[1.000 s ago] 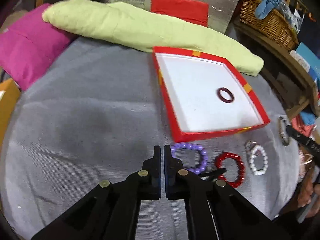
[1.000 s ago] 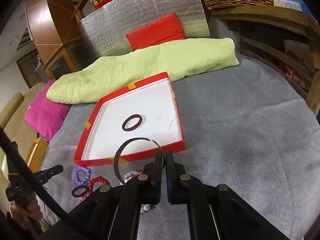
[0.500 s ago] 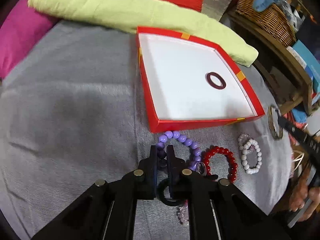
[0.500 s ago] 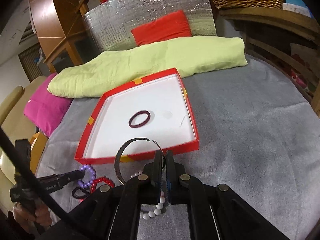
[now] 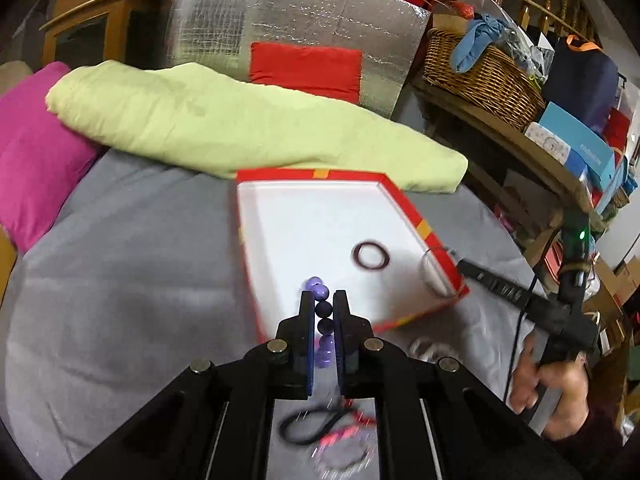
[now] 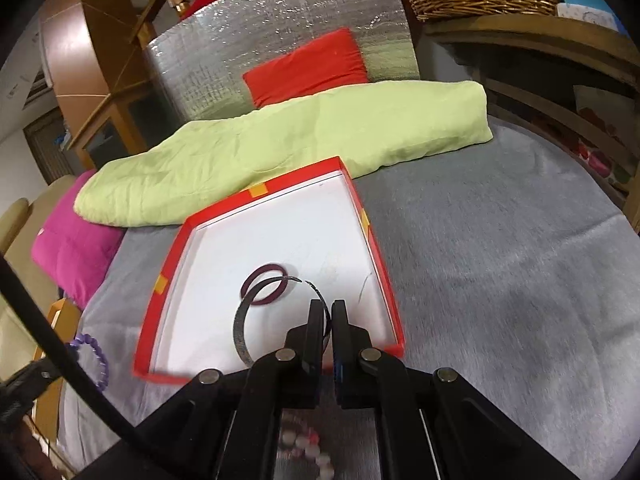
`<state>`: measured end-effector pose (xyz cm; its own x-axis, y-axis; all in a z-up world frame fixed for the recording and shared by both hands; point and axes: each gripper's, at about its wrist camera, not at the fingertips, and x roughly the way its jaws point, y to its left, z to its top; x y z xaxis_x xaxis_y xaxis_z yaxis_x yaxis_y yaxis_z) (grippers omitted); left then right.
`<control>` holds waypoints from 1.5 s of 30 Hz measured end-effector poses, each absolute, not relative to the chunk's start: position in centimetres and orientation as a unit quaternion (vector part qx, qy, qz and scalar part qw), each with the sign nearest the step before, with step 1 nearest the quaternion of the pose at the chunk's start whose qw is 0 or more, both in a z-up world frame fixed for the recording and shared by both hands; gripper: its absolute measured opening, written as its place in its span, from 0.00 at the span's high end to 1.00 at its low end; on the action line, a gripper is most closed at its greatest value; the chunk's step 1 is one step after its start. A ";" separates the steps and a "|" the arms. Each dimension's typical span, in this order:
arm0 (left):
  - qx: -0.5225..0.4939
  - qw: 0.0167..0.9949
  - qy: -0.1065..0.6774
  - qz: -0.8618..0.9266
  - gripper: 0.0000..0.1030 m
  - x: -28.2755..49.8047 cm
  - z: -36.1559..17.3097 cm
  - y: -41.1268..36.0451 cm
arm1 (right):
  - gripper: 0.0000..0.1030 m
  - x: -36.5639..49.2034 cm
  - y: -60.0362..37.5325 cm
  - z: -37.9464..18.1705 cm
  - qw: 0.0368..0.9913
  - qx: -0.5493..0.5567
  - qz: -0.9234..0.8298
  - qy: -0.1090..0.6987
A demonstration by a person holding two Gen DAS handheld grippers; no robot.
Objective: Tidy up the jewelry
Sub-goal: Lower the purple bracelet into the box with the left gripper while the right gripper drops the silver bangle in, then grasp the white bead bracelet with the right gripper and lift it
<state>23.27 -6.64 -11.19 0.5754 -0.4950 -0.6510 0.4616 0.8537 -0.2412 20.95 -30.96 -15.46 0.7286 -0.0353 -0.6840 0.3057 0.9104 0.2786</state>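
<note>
My left gripper is shut on a purple bead bracelet and holds it lifted over the near edge of the red box with a white inside. A dark maroon ring lies in the box. My right gripper is shut on a thin dark open bangle and holds it over the box's near right part, by the maroon ring. The purple bracelet hangs at the far left of the right wrist view.
Below the left gripper a black ring, red beads and other bracelets lie blurred on the grey cloth. White beads lie under the right gripper. A green pillow and a pink cushion lie behind the box.
My left gripper has closed on the purple bracelet and lifted it from the cloth toward the box. My right gripper has carried the dark bangle forward over the box.
</note>
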 end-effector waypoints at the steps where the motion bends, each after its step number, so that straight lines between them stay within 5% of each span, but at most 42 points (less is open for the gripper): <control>1: -0.024 0.886 0.373 -0.276 0.91 24.0 -11.3 -7.4 | 0.94 21.3 -31.0 -15.7 0.909 0.192 -0.093 0.357; 4: -0.003 0.882 0.395 -0.256 0.91 26.2 -13.4 -9.2 | 0.90 22.5 -31.0 -16.0 0.911 0.192 -0.084 0.356; 6: 0.012 0.876 0.422 -0.235 0.89 26.9 -15.5 -9.7 | 0.62 22.8 -31.2 -16.0 0.911 0.184 -0.091 0.359; 8: 0.006 0.865 0.449 -0.226 0.89 27.3 -16.5 -9.1 | 0.44 22.1 -32.0 -15.4 0.914 0.198 -0.092 0.343; 14: -0.010 0.879 0.448 -0.161 0.72 26.8 -16.7 -5.3 | 0.44 20.8 -34.6 -15.4 0.898 0.217 -0.126 0.362; 19: -0.051 0.860 0.483 -0.157 0.71 27.2 -17.8 -4.0 | 0.51 20.5 -36.2 -17.5 0.863 0.304 -0.087 0.394; 27: -0.065 0.855 0.492 -0.150 0.71 27.8 -18.6 -3.4 | 0.57 20.6 -34.1 -18.1 0.861 0.298 -0.050 0.408; 42: 0.003 0.863 0.471 -0.183 0.70 19.8 -17.0 -1.9 | 0.59 14.4 -28.3 -18.6 0.863 0.153 -0.011 0.482; 43: 0.004 0.862 0.472 -0.185 0.69 19.1 -17.1 -2.0 | 0.60 14.4 -28.0 -19.2 0.860 0.148 -0.019 0.488; 45: 0.012 0.859 0.475 -0.190 0.65 18.1 -17.4 -2.2 | 0.82 14.6 -27.5 -20.0 0.857 0.128 -0.040 0.498</control>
<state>18.09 -2.17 -17.38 0.4757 -0.3150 -0.8213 0.3377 0.9275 -0.1601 14.63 -27.55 -20.00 0.5002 0.0594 -0.8639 0.1958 0.9641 0.1796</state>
